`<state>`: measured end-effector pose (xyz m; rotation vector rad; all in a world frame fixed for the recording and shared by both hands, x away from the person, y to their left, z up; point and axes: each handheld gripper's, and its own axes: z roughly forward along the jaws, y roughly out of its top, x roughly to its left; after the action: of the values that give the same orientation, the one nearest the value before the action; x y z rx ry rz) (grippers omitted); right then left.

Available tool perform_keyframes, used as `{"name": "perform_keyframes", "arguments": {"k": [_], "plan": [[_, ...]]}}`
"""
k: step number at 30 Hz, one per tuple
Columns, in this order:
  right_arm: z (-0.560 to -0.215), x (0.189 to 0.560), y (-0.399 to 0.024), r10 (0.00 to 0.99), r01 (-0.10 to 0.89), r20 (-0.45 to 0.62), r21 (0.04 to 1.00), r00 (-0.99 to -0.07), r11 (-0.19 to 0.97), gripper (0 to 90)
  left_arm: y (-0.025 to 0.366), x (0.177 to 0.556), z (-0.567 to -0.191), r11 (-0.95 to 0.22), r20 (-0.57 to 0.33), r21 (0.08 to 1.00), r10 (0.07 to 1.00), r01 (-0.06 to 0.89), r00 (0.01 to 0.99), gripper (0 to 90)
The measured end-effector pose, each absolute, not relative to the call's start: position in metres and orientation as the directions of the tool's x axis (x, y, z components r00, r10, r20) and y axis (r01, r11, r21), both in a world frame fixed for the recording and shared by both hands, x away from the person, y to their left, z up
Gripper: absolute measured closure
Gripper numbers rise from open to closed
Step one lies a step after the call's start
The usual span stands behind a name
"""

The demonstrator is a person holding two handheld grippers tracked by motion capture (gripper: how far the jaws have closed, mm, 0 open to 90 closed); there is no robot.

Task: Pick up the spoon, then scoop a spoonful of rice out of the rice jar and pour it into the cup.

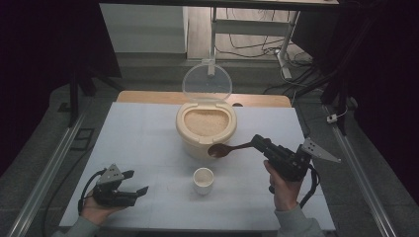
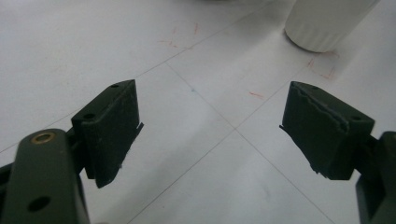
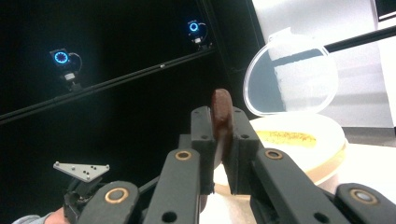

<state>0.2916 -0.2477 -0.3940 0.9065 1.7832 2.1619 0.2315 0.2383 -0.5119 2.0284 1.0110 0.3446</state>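
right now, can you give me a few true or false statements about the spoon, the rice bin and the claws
1. The right claw is shut on the wooden spoon. True.
2. The lid of the rice container is closed. False: it stands open and upright behind the rim.
3. The left claw holds the small white cup. False: its jaws are open and hold nothing, and the cup stands apart on the table.
4. The spoon's bowl is beside the container's front wall, outside it. True.
5. The cup stands between the two hands. True.
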Motion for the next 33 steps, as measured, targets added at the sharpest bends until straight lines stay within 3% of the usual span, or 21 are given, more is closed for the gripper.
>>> {"name": "perform_keyframes", "arguments": {"k": [22, 33], "plan": [[-0.368, 0.307, -0.242, 0.532, 0.170, 0.309, 0.940, -0.788, -0.294, 83.5, 0.235, 0.234, -0.513, -0.341, -0.121, 0.767, 0.755, 0.543, 0.645, 17.9], [-0.354, 0.339, -0.230, 0.618, 0.156, 0.294, 0.951, -0.729, -0.269, 83.5, 0.232, 0.233, -0.513, -0.353, -0.119, 0.766, 0.744, 0.538, 0.658, 17.9]]}}
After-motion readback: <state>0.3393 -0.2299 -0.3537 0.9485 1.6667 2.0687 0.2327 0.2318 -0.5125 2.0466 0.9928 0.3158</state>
